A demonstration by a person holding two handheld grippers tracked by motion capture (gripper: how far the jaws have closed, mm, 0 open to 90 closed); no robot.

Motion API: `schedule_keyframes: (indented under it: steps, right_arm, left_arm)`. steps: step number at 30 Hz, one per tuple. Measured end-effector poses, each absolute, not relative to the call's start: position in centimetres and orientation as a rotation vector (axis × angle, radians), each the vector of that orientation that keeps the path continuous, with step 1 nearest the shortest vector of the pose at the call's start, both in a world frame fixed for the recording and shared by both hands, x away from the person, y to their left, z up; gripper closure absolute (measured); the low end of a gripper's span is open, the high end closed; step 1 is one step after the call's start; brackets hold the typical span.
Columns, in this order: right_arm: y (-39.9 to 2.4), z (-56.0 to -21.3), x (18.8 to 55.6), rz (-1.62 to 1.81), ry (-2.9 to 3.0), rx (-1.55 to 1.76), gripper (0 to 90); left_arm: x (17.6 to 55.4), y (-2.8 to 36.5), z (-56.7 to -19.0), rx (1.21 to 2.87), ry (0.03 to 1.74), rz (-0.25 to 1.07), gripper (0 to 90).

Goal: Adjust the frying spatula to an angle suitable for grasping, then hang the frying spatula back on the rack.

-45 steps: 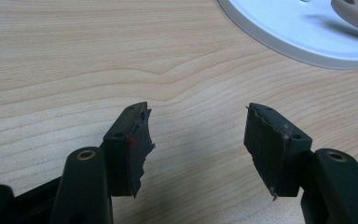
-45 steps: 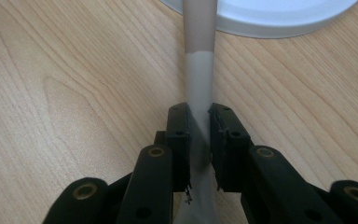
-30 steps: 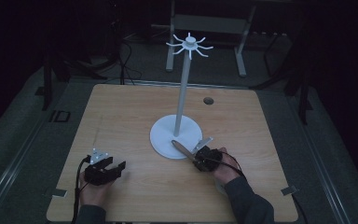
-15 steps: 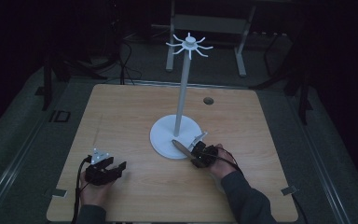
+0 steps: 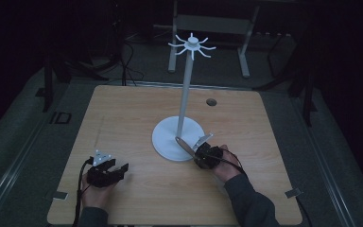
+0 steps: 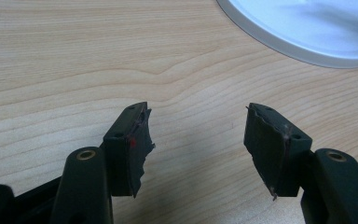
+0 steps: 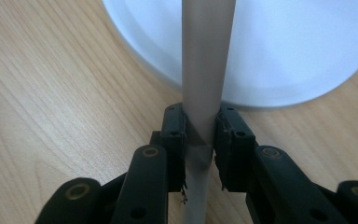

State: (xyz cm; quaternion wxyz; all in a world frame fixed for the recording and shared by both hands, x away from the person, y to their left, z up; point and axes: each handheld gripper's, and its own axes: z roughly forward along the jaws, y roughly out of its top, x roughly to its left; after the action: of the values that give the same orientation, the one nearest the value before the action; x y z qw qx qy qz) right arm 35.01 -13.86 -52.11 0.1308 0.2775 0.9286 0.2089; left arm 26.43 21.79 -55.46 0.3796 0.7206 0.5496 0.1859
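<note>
At the near edge of the pale, wood-grained table (image 5: 123,113) the left claw (image 5: 115,169) rests low over the boards with its black jaws spread wide and only bare wood between them; its pads (image 6: 135,144) are dark, blocky and ragged along the edges, one marked with a small red dot; a grey three-cornered plate sits on top of it in the high view; further along and to the right, the right claw (image 5: 196,150) is clamped on a long, smooth, grey-beige utensil handle (image 7: 204,93), both black pads (image 7: 175,140) pressing its sides; in the high view the handle slants up and left from the jaws to a rounded brownish tip over the rim of the round white base (image 5: 168,135) of a stand; the base is flat, matte and disc-shaped; from its middle rises a slim pale pole (image 5: 185,94), topped by a small white hub with curved hooks (image 5: 192,46) radiating outward; beyond it a small dark round hole (image 5: 211,102) sits near the far edge; no writing can be read on these things.
</note>
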Motion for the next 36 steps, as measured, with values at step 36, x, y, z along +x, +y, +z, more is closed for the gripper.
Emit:
schedule_keyframes:
  steps: [36]
  right_arm:
    - [-18.2,-46.0,33.4,1.145,2.320,0.841,74.7]
  left_arm:
    - [26.5,21.6,-55.3,1.839,1.393,0.478,40.5]
